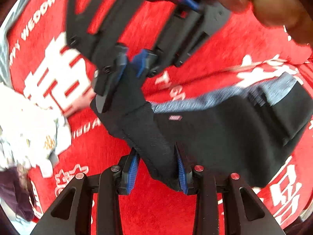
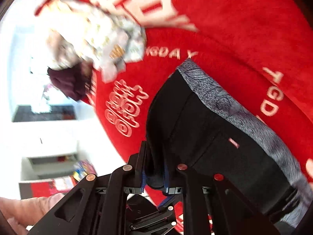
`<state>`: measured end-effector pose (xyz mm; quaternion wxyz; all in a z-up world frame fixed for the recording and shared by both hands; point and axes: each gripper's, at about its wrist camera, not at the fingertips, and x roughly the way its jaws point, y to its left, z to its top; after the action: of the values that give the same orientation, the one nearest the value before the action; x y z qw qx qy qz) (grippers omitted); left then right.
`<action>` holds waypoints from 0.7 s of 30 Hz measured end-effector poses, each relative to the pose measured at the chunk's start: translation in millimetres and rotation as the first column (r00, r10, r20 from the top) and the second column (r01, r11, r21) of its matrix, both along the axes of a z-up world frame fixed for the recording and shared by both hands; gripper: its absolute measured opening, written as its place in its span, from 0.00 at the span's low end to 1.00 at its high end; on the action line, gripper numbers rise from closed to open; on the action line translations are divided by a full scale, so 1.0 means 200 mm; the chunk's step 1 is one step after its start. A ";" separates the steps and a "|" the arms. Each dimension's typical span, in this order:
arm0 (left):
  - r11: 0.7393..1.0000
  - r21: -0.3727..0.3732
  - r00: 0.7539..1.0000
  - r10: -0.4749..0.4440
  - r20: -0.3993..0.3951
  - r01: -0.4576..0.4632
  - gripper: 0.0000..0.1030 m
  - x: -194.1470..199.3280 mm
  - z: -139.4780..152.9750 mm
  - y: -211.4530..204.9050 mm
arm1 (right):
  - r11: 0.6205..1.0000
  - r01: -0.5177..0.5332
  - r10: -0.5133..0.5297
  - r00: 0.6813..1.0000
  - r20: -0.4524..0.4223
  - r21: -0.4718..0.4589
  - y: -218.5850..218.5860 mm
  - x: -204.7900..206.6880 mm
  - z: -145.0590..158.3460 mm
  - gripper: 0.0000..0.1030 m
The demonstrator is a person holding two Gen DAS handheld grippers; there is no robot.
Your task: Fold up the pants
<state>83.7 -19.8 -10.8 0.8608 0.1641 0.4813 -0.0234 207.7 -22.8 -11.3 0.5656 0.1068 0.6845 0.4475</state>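
Note:
Black pants (image 1: 225,137) with a grey waistband (image 1: 215,98) lie partly lifted over a red cloth (image 1: 156,205) printed with white characters. My left gripper (image 1: 157,173) is shut on a bunched black fold at the near end, the fabric filling the gap between its blue pads. My right gripper (image 1: 132,64) reaches in from above, shut on the same black edge a little farther along. In the right wrist view the right gripper (image 2: 155,176) pinches a thick black fold of the pants (image 2: 195,117), and the waistband (image 2: 215,96) runs off to the right.
A white patterned garment (image 1: 29,121) lies crumpled at the left of the red cloth, also the white garment (image 2: 101,35). A dark maroon garment (image 2: 68,82) sits beside it near the cloth's edge. A person's hand (image 1: 273,5) holds the right gripper. Shelves (image 2: 52,162) stand beyond.

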 end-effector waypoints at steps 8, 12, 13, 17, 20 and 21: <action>0.987 -0.055 0.986 -0.143 0.088 0.148 0.36 0.04 0.27 -0.45 | 0.944 0.268 -0.272 0.962 -0.005 0.194 -0.74 -0.06 0.24 0.15; 0.967 -0.087 0.968 -0.234 0.089 0.241 0.36 0.05 0.32 -0.74 | 0.898 0.381 -0.392 0.920 0.006 0.221 -1.16 -0.15 0.28 0.16; 0.959 -0.086 0.961 -0.262 0.085 0.269 0.36 0.05 0.31 -0.84 | 0.886 0.407 -0.418 0.908 0.002 0.222 -1.27 -0.17 0.28 0.16; 0.934 -0.100 0.940 -0.340 0.040 0.342 0.36 0.01 0.24 -1.14 | 0.829 0.520 -0.525 0.851 -0.035 0.208 -1.68 -0.23 0.20 0.15; 0.915 -0.098 0.920 -0.393 -0.006 0.391 0.36 -0.02 0.14 -1.35 | 0.780 0.601 -0.599 0.798 -0.072 0.174 -1.94 -0.31 0.07 0.15; 0.908 -0.092 0.911 -0.412 -0.021 0.409 0.36 -0.03 0.09 -1.43 | 0.764 0.623 -0.618 0.782 -0.086 0.167 -2.00 -0.34 0.03 0.15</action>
<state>77.2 -305.2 8.1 0.8331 0.2243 0.4515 -0.2277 140.5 -422.1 -4.8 0.6600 0.3851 0.5732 0.2960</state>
